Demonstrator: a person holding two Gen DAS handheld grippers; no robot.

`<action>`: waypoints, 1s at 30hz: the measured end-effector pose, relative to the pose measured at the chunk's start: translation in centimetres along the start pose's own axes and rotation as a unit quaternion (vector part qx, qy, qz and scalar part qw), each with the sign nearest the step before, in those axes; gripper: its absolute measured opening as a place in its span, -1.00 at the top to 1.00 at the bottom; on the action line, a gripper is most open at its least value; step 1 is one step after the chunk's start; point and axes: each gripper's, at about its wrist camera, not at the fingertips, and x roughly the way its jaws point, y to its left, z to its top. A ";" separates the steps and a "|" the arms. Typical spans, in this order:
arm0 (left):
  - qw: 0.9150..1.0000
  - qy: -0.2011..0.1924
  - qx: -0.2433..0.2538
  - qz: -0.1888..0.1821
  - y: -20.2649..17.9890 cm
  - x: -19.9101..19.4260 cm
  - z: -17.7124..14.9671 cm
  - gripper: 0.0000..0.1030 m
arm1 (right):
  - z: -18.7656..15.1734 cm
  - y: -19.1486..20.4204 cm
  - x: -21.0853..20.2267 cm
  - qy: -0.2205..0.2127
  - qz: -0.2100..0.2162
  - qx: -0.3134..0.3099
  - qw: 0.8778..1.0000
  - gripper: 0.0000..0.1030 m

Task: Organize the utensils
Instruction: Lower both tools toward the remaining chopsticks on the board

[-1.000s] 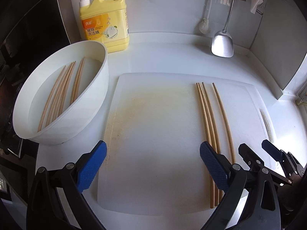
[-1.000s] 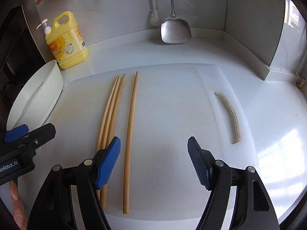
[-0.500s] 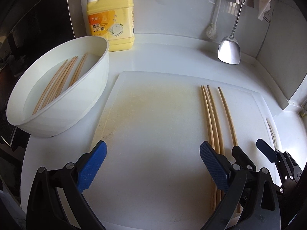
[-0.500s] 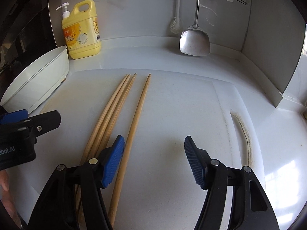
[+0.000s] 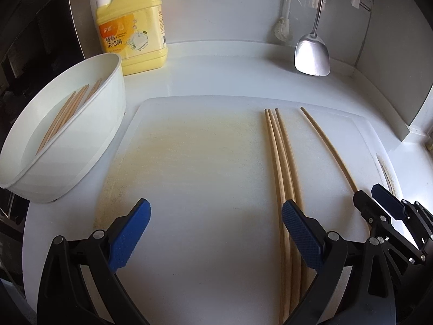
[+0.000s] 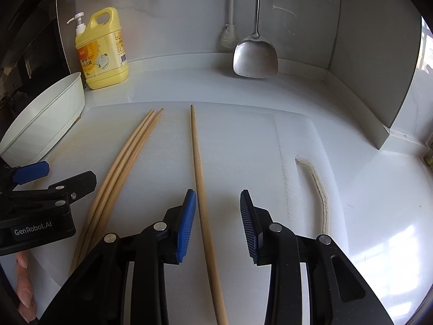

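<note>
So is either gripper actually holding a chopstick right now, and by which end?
Nothing is held yet. The right gripper is closing around the single chopstick near its thick end, pads not touching. The left gripper is open and empty.

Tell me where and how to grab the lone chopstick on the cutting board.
Grip the lone chopstick at its thicker near end, from above, pads either side. It lies flat and apart from the three bundled chopsticks, leaving room. The right gripper already straddles it, its jaws closing.

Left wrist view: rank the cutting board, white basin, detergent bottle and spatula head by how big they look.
1. Cutting board
2. White basin, though nearness to the camera may inflate it
3. Detergent bottle
4. Spatula head, smallest, also farthest
</note>
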 end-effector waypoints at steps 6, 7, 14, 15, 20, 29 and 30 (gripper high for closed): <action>1.000 0.003 0.010 0.005 -0.7 0.5 0.1 -0.86 | -0.2 -0.5 -0.1 -0.002 0.000 0.003 1.000 0.36; 1.000 0.003 0.012 0.006 -0.7 0.6 0.0 -0.87 | -0.2 -0.5 -0.1 -0.002 0.000 0.003 1.000 0.36; 1.000 -0.006 0.013 0.006 -0.6 0.4 -0.8 -0.88 | -0.2 -0.5 -0.1 -0.002 0.001 0.005 1.000 0.35; 1.000 -0.007 0.011 0.006 -0.6 0.4 -0.8 -0.90 | -0.2 -0.5 -0.1 -0.002 0.000 0.005 1.000 0.35; 1.000 0.002 0.009 0.001 -1.0 1.2 -0.6 -0.89 | -0.2 -0.4 0.0 0.000 -0.001 0.000 1.000 0.35; 1.000 -0.009 -0.002 0.000 -1.0 1.5 -0.2 -0.63 | 0.3 -0.1 0.5 0.003 -0.004 -0.007 1.000 0.35; 1.000 -0.015 0.001 -0.001 -1.1 1.2 -0.3 -0.34 | 0.2 0.0 0.6 0.002 -0.004 -0.008 1.000 0.36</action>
